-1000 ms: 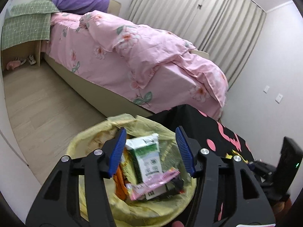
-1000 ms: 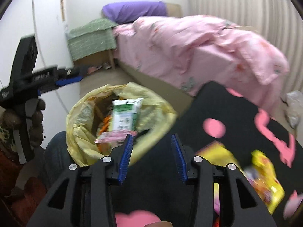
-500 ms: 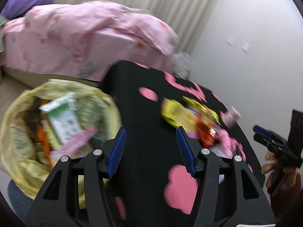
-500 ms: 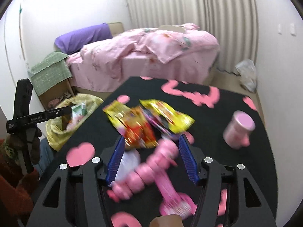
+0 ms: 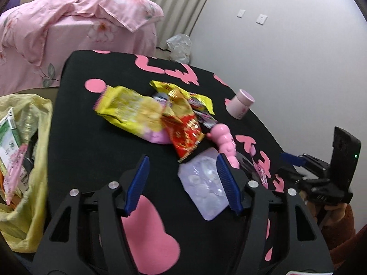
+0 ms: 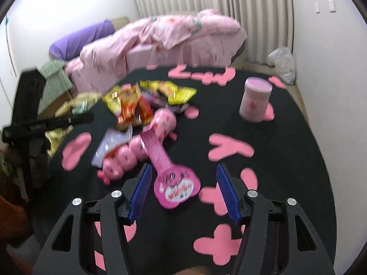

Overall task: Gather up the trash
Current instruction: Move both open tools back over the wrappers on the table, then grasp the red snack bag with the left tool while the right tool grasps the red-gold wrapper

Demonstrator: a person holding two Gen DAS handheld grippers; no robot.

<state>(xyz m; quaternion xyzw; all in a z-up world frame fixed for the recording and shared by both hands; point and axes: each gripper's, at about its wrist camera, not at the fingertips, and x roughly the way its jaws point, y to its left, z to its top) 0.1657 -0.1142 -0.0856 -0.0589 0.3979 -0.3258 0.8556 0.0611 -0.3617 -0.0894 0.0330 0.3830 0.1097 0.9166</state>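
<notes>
A pile of wrappers lies mid-table: a yellow snack bag, a red wrapper and a clear blister tray. My left gripper hovers over the tray's left part, jaws opening, pads touching nothing. A pink flat package lies below and between the fingers of my right gripper, which is open and holds nothing. A pink caterpillar toy rests beside the package. At the table's left edge the yellow trash bag holds a green-white carton and wrappers.
The table has a black cloth with pink shapes. A pink canister stands at the far right. Behind the table are a bed with a pink quilt, curtains, and a crumpled white bag on the floor.
Both views swung from the yellow trash bag over to the wrappers on the table. Both grippers' jaws stand wider apart than a second ago.
</notes>
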